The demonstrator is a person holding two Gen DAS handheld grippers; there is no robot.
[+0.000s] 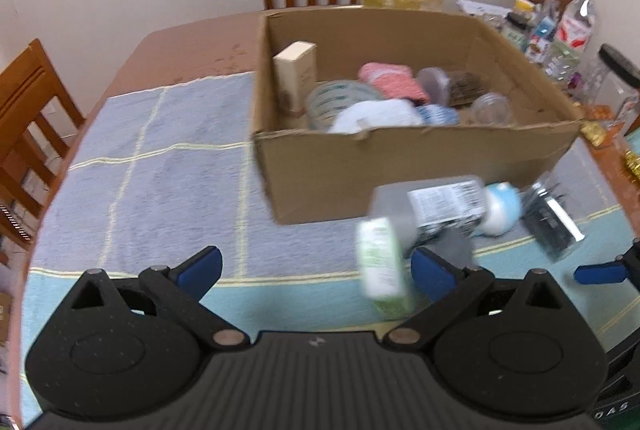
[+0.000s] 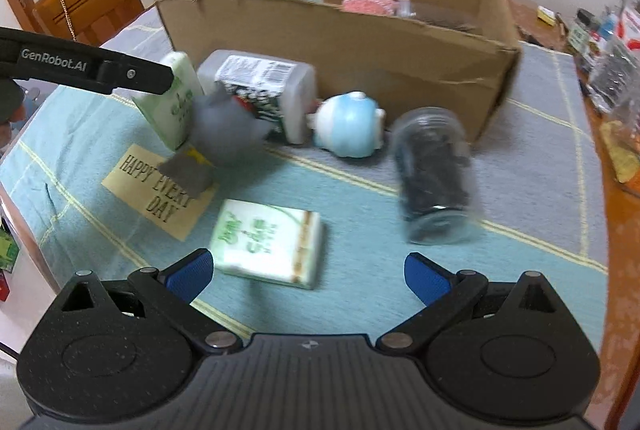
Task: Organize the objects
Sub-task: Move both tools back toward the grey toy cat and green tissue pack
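Right wrist view: a green tissue pack (image 2: 267, 244) is seen lying flat on the blue checked cloth (image 2: 360, 302) at lower centre of the frame, just ahead of the right gripper (image 2: 308, 274), whose blue-padded jaws are held wide apart and empty. This pack is judged to be the next thing for the cardboard box (image 2: 360, 42), which fills the upper middle of the frame. A good grasp would be made by lowering the jaws squarely over the short sides of the pack, so that it is pinched across its width rather than pushed along the cloth, and by lifting it clear of the torn front wall before release. Other loose items are ranged along the front of the box: a second green pack (image 2: 172, 106), a grey toy (image 2: 224, 126) over a yellow card (image 2: 160, 190), a grey labelled container (image 2: 260, 90), a blue and white figurine (image 2: 348, 126) and a clear jar of dark contents (image 2: 434, 174) on its side. In the left wrist view the left gripper (image 1: 316, 270) is also shown open, holding nothing, with the second green pack beside its right jaw. Inside the box a cream carton (image 1: 296, 78), a pink cloth (image 1: 392, 82), a white bundle (image 1: 376, 116) and clear jars (image 1: 490, 108) are seen.
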